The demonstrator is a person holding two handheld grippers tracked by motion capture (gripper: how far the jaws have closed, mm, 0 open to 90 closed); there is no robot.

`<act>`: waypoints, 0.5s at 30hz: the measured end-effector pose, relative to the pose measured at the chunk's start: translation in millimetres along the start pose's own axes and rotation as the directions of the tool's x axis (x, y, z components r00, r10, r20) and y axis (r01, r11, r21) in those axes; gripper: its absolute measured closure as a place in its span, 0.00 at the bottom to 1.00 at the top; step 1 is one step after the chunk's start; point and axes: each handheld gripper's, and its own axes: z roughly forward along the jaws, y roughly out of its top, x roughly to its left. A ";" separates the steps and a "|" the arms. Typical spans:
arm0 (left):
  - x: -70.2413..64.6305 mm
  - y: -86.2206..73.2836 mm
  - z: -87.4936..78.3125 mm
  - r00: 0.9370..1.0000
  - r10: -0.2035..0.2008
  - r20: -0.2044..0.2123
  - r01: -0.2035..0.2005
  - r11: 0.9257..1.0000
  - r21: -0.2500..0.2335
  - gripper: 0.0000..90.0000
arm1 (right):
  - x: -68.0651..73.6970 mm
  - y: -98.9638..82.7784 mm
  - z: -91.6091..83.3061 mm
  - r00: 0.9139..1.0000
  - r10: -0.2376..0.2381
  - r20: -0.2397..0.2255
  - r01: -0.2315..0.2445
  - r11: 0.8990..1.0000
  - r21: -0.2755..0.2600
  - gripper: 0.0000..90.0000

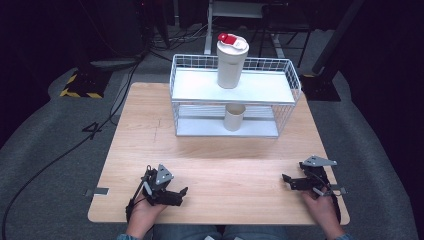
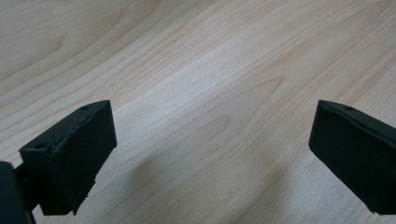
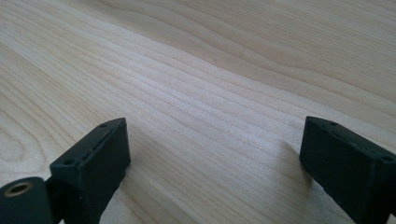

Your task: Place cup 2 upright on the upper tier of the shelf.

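Observation:
My left gripper (image 1: 180,194) lies low over the wooden table (image 1: 225,150) near its front left edge, held by a hand. In the left gripper view its jaws (image 2: 212,126) stand wide apart over bare wood, so it is open and holds nothing. My right gripper (image 1: 287,180) sits near the front right edge with its jaws pointing left. In the right gripper view that gripper (image 3: 215,140) is open too, with bare wood between the fingers.
A white wire rack (image 1: 295,82) with two shelves stands at the back of the table. A cream tumbler with a red lid (image 1: 231,60) is upright on the upper shelf. On the lower shelf stands a small cream cup (image 1: 233,117).

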 end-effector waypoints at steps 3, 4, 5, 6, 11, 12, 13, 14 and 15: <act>1.0 -0.5 2.6 1.000 -0.005 0.016 0.005 1.000 0.025 0.01 | 0.0 0.0 0.0 1.000 0.000 0.000 0.000 1.000 0.000 0.10; 0.8 -1.3 3.8 1.000 -0.008 0.020 0.007 1.000 0.029 0.01 | 0.0 0.0 0.0 1.000 0.000 0.000 0.000 1.000 0.000 0.10; 0.8 -1.3 3.8 1.000 -0.008 0.020 0.007 1.000 0.029 0.01 | 0.0 0.0 0.0 1.000 0.000 0.000 0.000 1.000 0.000 0.10; 1.2 -1.7 4.8 1.000 0.001 0.017 -0.001 0.999 0.034 0.01 | 0.0 0.0 0.0 1.000 0.000 0.000 0.000 1.000 0.000 0.10; 1.3 -2.8 8.9 0.999 -0.022 0.027 0.020 0.997 0.075 0.01 | 0.0 0.0 0.0 1.000 0.000 0.000 0.000 1.000 0.000 0.10; 1.5 -2.7 9.0 1.000 -0.019 0.024 0.017 0.997 0.080 0.01 | 0.0 0.0 0.0 1.000 0.000 0.000 0.000 1.000 0.000 0.10; 1.3 -2.2 9.9 1.000 -0.018 0.020 0.017 0.996 0.083 0.00 | 0.0 0.0 0.0 1.000 0.000 0.000 0.000 1.000 0.000 0.10; 1.3 -2.2 9.9 1.000 -0.018 0.020 0.017 0.996 0.083 0.00 | 0.0 0.0 0.0 1.000 0.000 0.000 0.000 1.000 0.000 0.10; 0.7 -1.6 10.7 1.000 -0.006 0.008 0.006 0.996 0.090 0.00 | 0.0 0.0 0.0 1.000 0.000 0.000 0.000 1.000 0.000 0.10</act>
